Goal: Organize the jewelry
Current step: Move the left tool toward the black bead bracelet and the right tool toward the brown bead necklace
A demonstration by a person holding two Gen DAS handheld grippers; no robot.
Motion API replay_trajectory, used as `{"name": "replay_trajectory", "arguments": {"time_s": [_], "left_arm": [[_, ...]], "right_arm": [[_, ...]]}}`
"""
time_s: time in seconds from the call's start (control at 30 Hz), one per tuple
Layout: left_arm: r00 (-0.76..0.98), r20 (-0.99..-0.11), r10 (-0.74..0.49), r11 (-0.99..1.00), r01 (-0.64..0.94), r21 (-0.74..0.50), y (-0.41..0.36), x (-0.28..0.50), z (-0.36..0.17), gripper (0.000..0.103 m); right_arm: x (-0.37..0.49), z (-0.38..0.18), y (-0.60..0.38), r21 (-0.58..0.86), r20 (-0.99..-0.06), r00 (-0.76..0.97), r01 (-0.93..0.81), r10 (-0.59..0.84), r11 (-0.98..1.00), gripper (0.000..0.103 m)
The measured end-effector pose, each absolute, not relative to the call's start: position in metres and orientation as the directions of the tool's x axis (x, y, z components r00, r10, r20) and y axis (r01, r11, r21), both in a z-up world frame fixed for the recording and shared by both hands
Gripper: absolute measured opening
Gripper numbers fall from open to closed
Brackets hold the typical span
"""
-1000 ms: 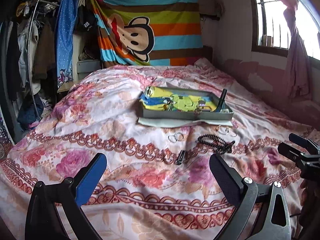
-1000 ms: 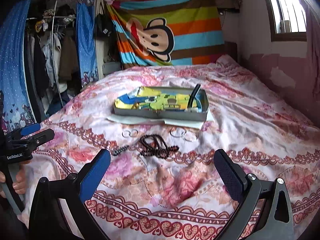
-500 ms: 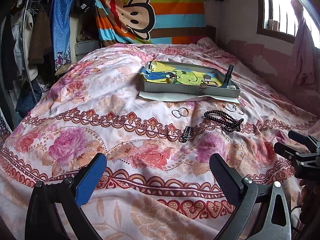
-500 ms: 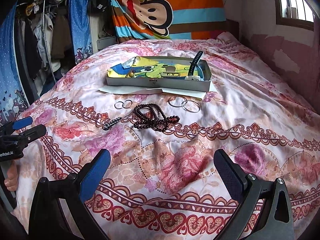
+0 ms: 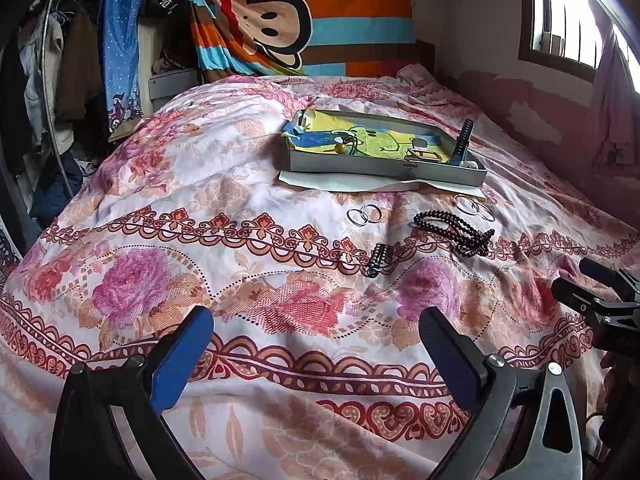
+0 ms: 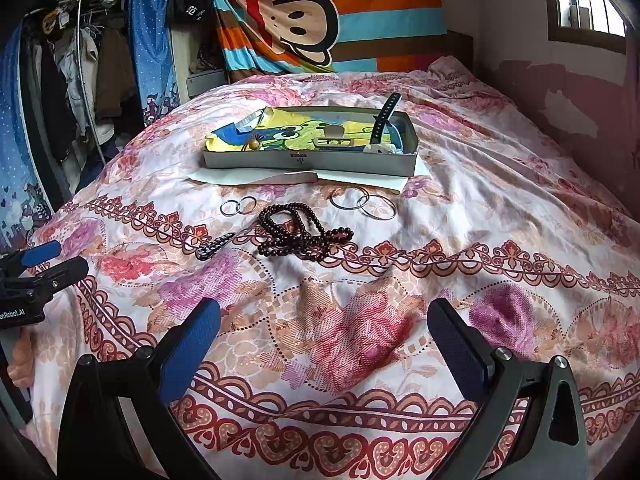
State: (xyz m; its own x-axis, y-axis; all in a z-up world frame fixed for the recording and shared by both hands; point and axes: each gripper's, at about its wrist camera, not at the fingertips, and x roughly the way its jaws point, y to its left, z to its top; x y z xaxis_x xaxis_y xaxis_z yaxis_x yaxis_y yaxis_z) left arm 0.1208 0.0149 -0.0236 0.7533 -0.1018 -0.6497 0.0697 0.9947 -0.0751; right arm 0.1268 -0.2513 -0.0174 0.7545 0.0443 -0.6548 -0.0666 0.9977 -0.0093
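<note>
A: Both grippers have closed in on the bed; left gripper and right gripper hang spread, empty.

B: Small rings, clip, beads, bangles lie before the box (partly filled). One should pinch low, lift slowly.

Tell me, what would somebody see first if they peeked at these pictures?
Probably the big striped monkey blanket hanging on the wall behind the bed. Next, the gray box with a cartoon lining sitting mid-bed on the flowery bedspread, and in front of it the dark bead necklace between two pairs of silver rings.
</note>
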Motion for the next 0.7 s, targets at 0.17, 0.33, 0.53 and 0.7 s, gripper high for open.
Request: {"name": "replay_trajectory", "arguments": {"time_s": [0.17, 0.33, 0.53, 0.7], "left_arm": [[0.753, -0.651, -0.096, 0.995, 0.071, -0.065, 0.012, 0.124, -0.024, 0.103], [0.77, -0.632, -0.094, 0.996, 0.068, -0.065, 0.011, 0.131, -0.021, 0.103], [0.786, -0.61, -0.103, 0.995, 0.073, -0.074, 0.012, 0.146, -0.017, 0.103], [0.78, -0.613, -0.125, 0.992, 0.08, -0.1, 0.013, 0.156, -0.02, 0.103]], "right_arm": [[0.129, -0.018, -0.253, -0.015, -0.654, 0.756, -0.056, 0.033, 0.998, 0.101], [0.133, -0.017, -0.254, -0.026, -0.646, 0.763, -0.048, 0.02, 0.998, 0.101], [0.135, -0.011, -0.254, -0.04, -0.618, 0.786, -0.045, 0.011, 0.998, 0.101], [0.141, -0.008, -0.255, -0.056, -0.602, 0.798, -0.048, 0.005, 0.997, 0.101]]}}
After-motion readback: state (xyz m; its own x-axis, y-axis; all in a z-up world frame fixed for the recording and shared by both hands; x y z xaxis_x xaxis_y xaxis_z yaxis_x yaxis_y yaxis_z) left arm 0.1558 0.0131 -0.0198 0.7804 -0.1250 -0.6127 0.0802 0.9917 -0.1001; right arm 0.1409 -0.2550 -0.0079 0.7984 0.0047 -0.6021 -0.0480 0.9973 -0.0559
